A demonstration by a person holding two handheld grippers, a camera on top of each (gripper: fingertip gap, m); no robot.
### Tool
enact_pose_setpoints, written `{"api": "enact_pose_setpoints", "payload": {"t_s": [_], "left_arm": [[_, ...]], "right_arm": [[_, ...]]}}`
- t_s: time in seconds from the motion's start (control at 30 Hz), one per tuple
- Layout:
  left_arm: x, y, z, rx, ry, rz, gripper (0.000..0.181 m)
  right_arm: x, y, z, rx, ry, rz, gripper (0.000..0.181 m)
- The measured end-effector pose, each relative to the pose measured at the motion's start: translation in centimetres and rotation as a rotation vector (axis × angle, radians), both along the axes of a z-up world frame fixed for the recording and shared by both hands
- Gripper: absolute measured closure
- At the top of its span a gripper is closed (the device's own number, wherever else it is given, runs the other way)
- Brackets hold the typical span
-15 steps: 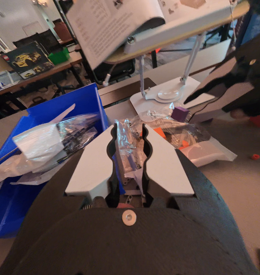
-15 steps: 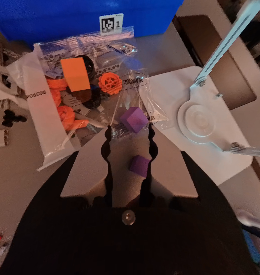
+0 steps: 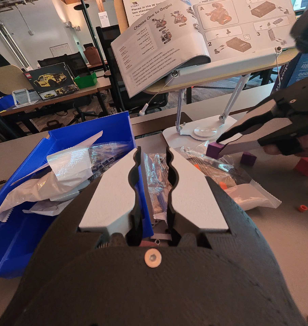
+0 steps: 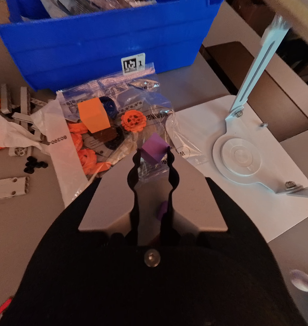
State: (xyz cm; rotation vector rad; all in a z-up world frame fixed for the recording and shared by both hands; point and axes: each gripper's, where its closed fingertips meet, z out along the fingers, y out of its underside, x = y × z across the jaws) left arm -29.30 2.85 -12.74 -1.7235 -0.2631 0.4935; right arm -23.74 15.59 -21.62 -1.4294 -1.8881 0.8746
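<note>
- Two camera views, each looking out along one hand-held gripper over a grey table (image 3: 282,247).
- Left wrist view: the left gripper (image 3: 153,151) fills the lower centre, its fingers set a narrow gap apart with nothing pinched between them. Seen through the gap is a slim clear parts bag (image 3: 156,178), long axis running away from the camera, just right of the blue bin (image 3: 114,127).
- In the blue bin, at left of frame, lie crumpled clear and white bags (image 3: 61,172).
- At right of frame the right gripper (image 3: 220,146) reaches in from the edge, its tips at a purple cube (image 3: 213,150) that sits on a larger clear bag (image 3: 220,169). A second purple cube (image 3: 248,158) rests on the table just right of it.
- Upper frame: an open instruction booklet (image 3: 185,35) on a white stand (image 3: 202,130).
- Right wrist view: the right gripper (image 4: 154,152) points up-frame, fingers moderately open, tips on either side of the purple cube (image 4: 154,148); whether they press it I cannot tell.
- The cube sits on the clear bag (image 4: 114,112), beside an orange block (image 4: 93,117) and an orange gear (image 4: 133,121).
- Beyond lies the blue bin (image 4: 96,47); to the right is the stand's white base (image 4: 238,158).
- Loose grey beams (image 4: 8,187) lie at left of frame.
</note>
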Motion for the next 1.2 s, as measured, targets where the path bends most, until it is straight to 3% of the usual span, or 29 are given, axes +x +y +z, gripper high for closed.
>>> {"api": "enact_pose_setpoints", "payload": {"t_s": [0.33, 0.67, 0.93, 1.1, 1.2], "left_arm": [[-0.8, -0.8, 0.4, 0.026, -0.004, 0.046, 0.155], [-1.1, -0.9, 0.1, 0.03, -0.025, 0.048, 0.155], [-1.1, -0.9, 0.1, 0.031, -0.028, 0.045, 0.154], [-1.0, -1.0, 0.0, 0.03, -0.03, 0.044, 0.155], [-1.0, -1.0, 0.0, 0.032, -0.029, 0.043, 0.155]], "right_arm": [[-0.6, -5.9, 5.3, 0.181, 0.041, 0.232, 0.153], [-2.2, -7.9, 2.0, 0.318, -0.138, 0.31, 0.152], [-2.2, -8.2, 2.2, 0.321, -0.139, 0.314, 0.151], [-2.2, -7.7, 1.6, 0.341, -0.165, 0.296, 0.132], [-1.9, -7.6, 2.4, 0.328, -0.129, 0.29, 0.13]]}}
